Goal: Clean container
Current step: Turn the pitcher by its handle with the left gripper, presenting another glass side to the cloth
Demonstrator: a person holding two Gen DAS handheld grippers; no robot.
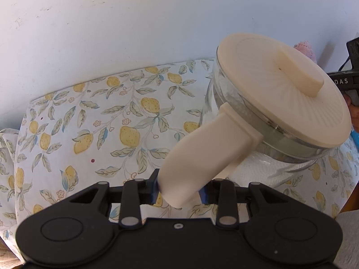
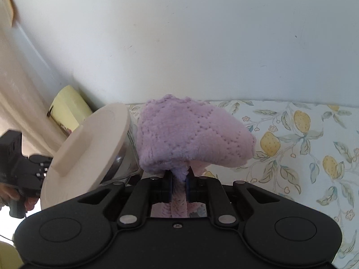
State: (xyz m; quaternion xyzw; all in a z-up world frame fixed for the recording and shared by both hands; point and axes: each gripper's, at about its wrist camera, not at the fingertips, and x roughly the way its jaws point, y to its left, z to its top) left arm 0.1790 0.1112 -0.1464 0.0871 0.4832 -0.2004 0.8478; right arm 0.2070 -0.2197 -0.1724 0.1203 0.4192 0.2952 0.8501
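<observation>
Left wrist view: my left gripper (image 1: 179,189) clamps the container (image 1: 264,121) by its handle, tilted above the counter (image 1: 89,123). Right gripper (image 2: 179,177) pinches purple cloth (image 2: 193,134) beside the glass. Wiping step; next, prob. press cloth onto the wall w/ container steady.

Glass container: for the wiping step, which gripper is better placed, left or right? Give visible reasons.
Right. The right gripper holds the purple cloth beside the glass container; the left gripper is occupied clamping its handle.

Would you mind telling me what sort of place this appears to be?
Probably a room in a home, perhaps a kitchen or dining corner: a lemon-print tablecloth covers the table, a lidded glass jug is being handled, and a plain painted wall stands behind it.
</observation>
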